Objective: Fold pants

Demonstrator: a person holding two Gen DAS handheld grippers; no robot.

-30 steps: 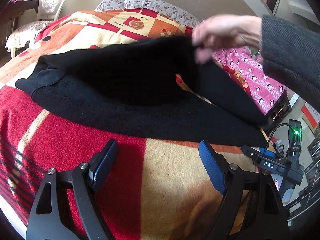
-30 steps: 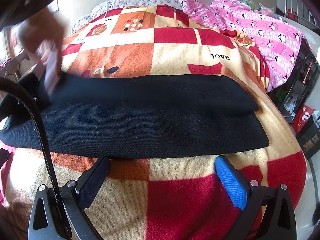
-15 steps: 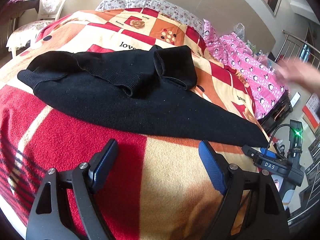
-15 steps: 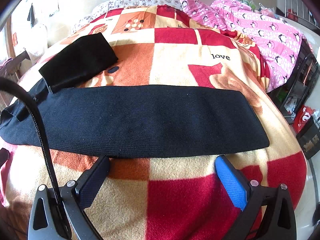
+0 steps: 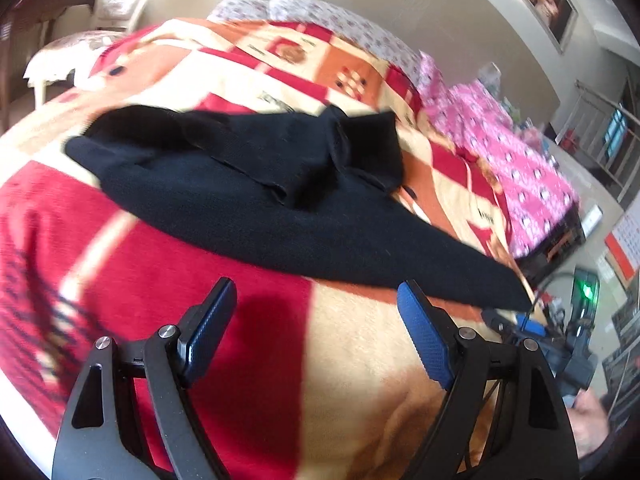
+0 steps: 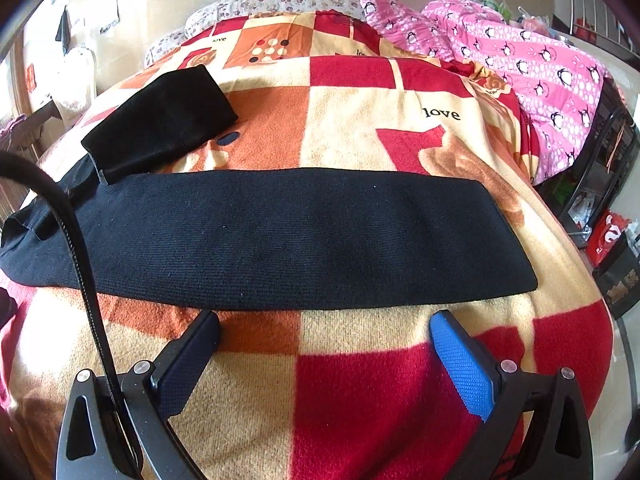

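Both claws stood wide apart and held nothing. From the left wrist camera, the left claw [image 5: 316, 308] hung low over the blanket [image 5: 340, 380], its dark pad at 7 o'clock and its blue pad [image 5: 424, 332] at 5 o'clock, neither touching cloth. Just past its tips, toward 12 o'clock, lay the black pants [image 5: 256, 200], spread across the bed from 9 o'clock to a narrow leg end at 3 o'clock. On top of them, near the middle of that view, the other leg sat folded back in a rumpled bunch. This view was somewhat blurred. At 4 o'clock, off the bed's edge, the right-hand tool showed with a green light [image 5: 587, 291].

From the right wrist camera, the right claw [image 6: 324, 320] was likewise spread, its blue pad [image 6: 460, 364] at 5 o'clock and its dark pad at 7 o'clock, both resting just short of the near hem. One leg of the pants [image 6: 280, 240] ran flat as a long band from 9 o'clock to 3 o'clock right in front of the tips. The folded-back leg [image 6: 160, 124] lay at 10 o'clock, angled away over the blanket [image 6: 360, 400]. A black cable [image 6: 84, 280] curved across the 8 o'clock side. A pink penguin quilt [image 6: 520, 56] was heaped at 2 o'clock, and flowered pillows [image 6: 280, 0] sat at 12 o'clock.
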